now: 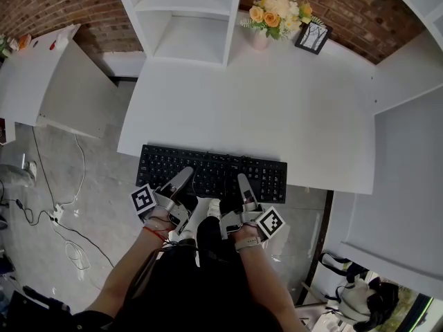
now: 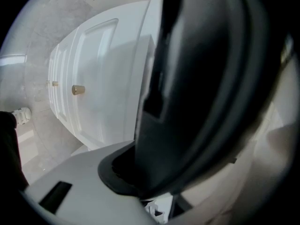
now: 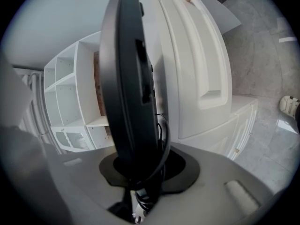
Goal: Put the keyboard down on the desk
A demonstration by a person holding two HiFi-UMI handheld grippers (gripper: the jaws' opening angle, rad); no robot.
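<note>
The keyboard [image 1: 211, 173] lies across the desk's [image 1: 242, 109] near edge, with the right tongs [image 1: 243, 182] clamped on it and the left tongs [image 1: 185, 175] slack around it; next, probably nudge it inward and let go.

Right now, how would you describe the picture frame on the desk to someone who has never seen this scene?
Find the white desk against the brick wall. At its back edge, right of the white shelf unit, stands a vase of yellow and orange flowers, with the picture frame just right of it. It is the only black-rimmed rectangle back there.
</note>
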